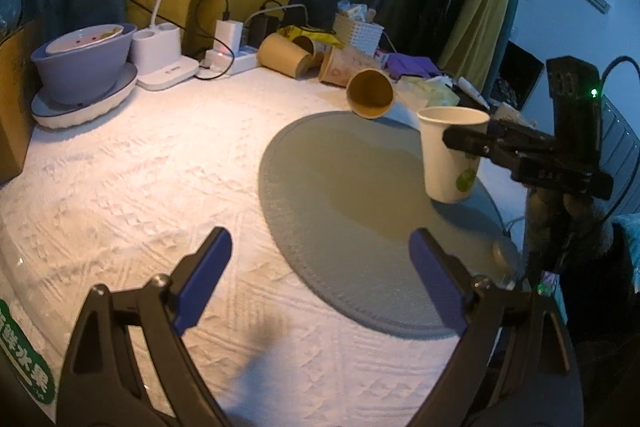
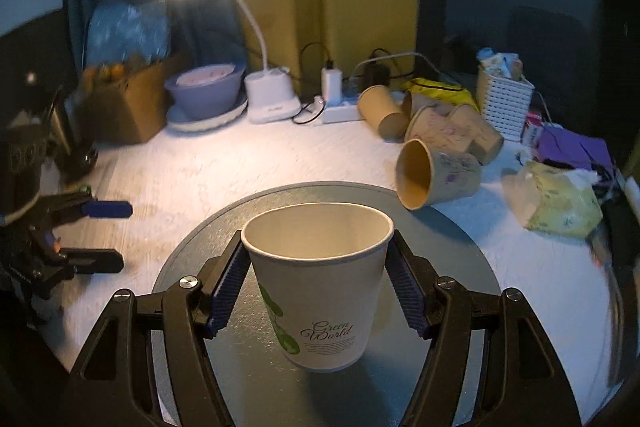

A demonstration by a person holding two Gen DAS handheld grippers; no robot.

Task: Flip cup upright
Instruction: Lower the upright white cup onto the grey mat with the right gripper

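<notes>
Left wrist view: our left tongs hang wide open and empty over the counter; the cup, upright above the mat, half hides our right tongs.

Right wrist view: right tongs pinch the light, crushable cup just below its rim; whether its base touches the mat we cannot tell.

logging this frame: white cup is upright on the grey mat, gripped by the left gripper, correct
Not quite: the right gripper holds the white cup, as the right wrist view shows. The left gripper is open, holding nothing. The cup is upright over the grey mat.
</notes>
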